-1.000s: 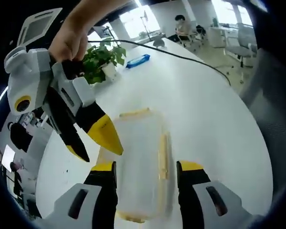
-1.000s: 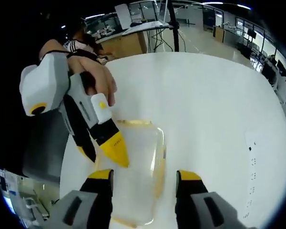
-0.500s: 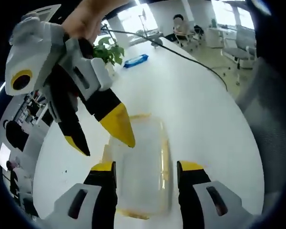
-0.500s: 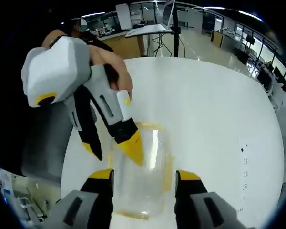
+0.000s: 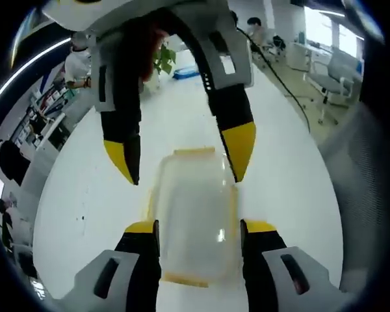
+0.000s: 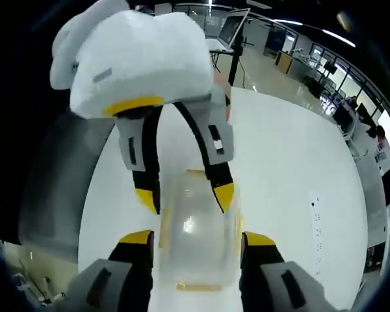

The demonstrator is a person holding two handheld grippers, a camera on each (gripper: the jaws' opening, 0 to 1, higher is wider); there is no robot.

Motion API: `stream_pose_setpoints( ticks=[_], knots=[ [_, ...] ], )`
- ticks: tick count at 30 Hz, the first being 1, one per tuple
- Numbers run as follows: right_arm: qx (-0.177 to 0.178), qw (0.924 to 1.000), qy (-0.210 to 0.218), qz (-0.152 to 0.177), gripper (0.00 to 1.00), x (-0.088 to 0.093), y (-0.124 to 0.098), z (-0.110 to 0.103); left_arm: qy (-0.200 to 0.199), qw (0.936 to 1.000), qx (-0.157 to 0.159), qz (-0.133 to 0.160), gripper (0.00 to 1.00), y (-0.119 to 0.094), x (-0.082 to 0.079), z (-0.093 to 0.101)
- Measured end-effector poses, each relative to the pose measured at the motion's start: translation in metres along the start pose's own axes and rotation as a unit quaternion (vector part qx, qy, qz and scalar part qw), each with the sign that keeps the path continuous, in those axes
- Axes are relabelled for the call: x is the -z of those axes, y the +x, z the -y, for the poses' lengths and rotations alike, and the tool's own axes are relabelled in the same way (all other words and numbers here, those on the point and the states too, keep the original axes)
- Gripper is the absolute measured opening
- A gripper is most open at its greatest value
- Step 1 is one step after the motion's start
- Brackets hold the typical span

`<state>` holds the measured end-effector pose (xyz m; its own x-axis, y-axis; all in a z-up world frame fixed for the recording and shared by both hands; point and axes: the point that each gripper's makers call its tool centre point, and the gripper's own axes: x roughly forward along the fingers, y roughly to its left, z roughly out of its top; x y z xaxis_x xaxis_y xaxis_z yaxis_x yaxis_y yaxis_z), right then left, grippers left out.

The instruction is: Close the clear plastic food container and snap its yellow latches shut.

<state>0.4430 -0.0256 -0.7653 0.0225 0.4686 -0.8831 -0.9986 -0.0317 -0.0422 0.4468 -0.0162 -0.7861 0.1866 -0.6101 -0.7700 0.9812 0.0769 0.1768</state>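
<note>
Low in the centre of the left gripper view, the clear rounded-rectangular container (image 5: 195, 224) with yellow latches (image 5: 194, 152) lies on the smooth white worktop (image 5: 84, 195). It sits between the left gripper (image 5: 198, 229) fingers, spread wide. From the top of the frame the right gripper (image 5: 182, 162) points down, its yellow-tipped black fingers wide astride the container's far end. Nothing is held.

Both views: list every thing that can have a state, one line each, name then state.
container: on the table, lid lying on top, not gripped
latches: yellow, whether snapped cannot be told
left tool: open, straddling the container's near end
right tool: open, straddling the opposite end, facing the left tool
table: white, bearing the container
</note>
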Motion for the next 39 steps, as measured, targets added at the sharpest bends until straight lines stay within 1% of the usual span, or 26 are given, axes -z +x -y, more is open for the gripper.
stream_pose_setpoints(
  ticks=[5,8,10,11,13,15,17,18,19,20,23,24,25,26,28,31,33,35,37,38,39],
  knots=[
    [0.002,0.9999,0.013,-0.003,0.52,0.005,0.002,-0.001,0.002,1.0000,0.004,-0.009,0.46,-0.001,0.000,0.002],
    [0.014,0.9997,0.022,-0.003,0.51,0.010,0.001,0.002,-0.003,0.9999,0.001,-0.016,0.46,0.000,0.002,0.000],
    [0.031,0.9989,0.034,-0.010,0.50,0.018,0.000,0.008,-0.014,0.9998,-0.011,-0.011,0.46,-0.001,0.000,-0.006],
    [0.037,0.9984,0.040,-0.015,0.51,0.021,0.000,0.010,-0.042,0.9989,-0.022,-0.006,0.48,-0.001,-0.001,-0.010],
    [0.057,0.9969,0.053,-0.012,0.51,0.024,0.000,0.016,-0.066,0.9971,-0.037,0.002,0.49,-0.003,-0.002,-0.018],
    [0.064,0.9959,0.064,-0.006,0.52,0.025,0.000,0.017,-0.071,0.9968,-0.036,-0.001,0.48,-0.004,0.000,-0.019],
    [0.067,0.9955,0.068,0.000,0.52,0.024,0.002,0.015,-0.087,0.9953,-0.042,-0.002,0.44,-0.006,-0.001,-0.019],
    [0.067,0.9954,0.069,0.000,0.51,0.024,0.004,0.014,-0.108,0.9926,-0.055,0.004,0.42,-0.008,-0.002,-0.023],
    [0.068,0.9952,0.070,-0.002,0.51,0.025,0.008,0.013,-0.114,0.9917,-0.059,0.006,0.42,-0.009,-0.003,-0.024],
    [0.069,0.9951,0.071,-0.004,0.51,0.026,0.009,0.012,-0.119,0.9912,-0.058,0.009,0.44,-0.008,-0.003,-0.023],
    [0.074,0.9942,0.078,-0.005,0.52,0.024,0.013,0.009,-0.125,0.9895,-0.073,-0.003,0.51,-0.006,0.000,-0.024],
    [0.080,0.9936,0.080,-0.002,0.52,0.023,0.013,0.008,-0.126,0.9887,-0.080,-0.007,0.51,-0.007,0.002,-0.025],
    [0.084,0.9931,0.081,0.001,0.53,0.021,0.014,0.007,-0.129,0.9872,-0.093,-0.003,0.50,-0.007,0.001,-0.026],
    [0.087,0.9921,0.090,0.005,0.54,0.019,0.014,0.007,-0.130,0.9869,-0.095,-0.004,0.50,-0.007,0.001,-0.025],
    [0.086,0.9901,0.110,0.009,0.56,0.017,0.014,0.005,-0.141,0.9844,-0.104,-0.012,0.52,-0.008,0.005,-0.026],
    [0.108,0.9864,0.123,0.008,0.55,0.018,0.011,0.010,-0.164,0.9793,-0.117,-0.020,0.53,-0.010,0.011,-0.027],
    [0.124,0.9818,0.143,0.017,0.54,0.017,0.008,0.013,-0.170,0.9771,-0.127,-0.018,0.52,-0.012,0.010,-0.028],
    [0.135,0.9768,0.165,0.024,0.55,0.017,0.007,0.015,-0.174,0.9763,-0.129,-0.012,0.53,-0.012,0.008,-0.028],
    [0.157,0.9719,0.175,0.018,0.57,0.021,0.004,0.019,-0.189,0.9730,-0.132,-0.017,0.55,-0.011,0.011,-0.027],
    [0.163,0.9698,0.181,0.015,0.57,0.023,0.003,0.020,-0.194,0.9708,-0.140,-0.022,0.54,-0.012,0.013,-0.029],
    [0.176,0.9644,0.197,0.019,0.57,0.024,0.002,0.021,-0.200,0.9682,-0.149,-0.024,0.53,-0.013,0.014,-0.031]
  ],
)
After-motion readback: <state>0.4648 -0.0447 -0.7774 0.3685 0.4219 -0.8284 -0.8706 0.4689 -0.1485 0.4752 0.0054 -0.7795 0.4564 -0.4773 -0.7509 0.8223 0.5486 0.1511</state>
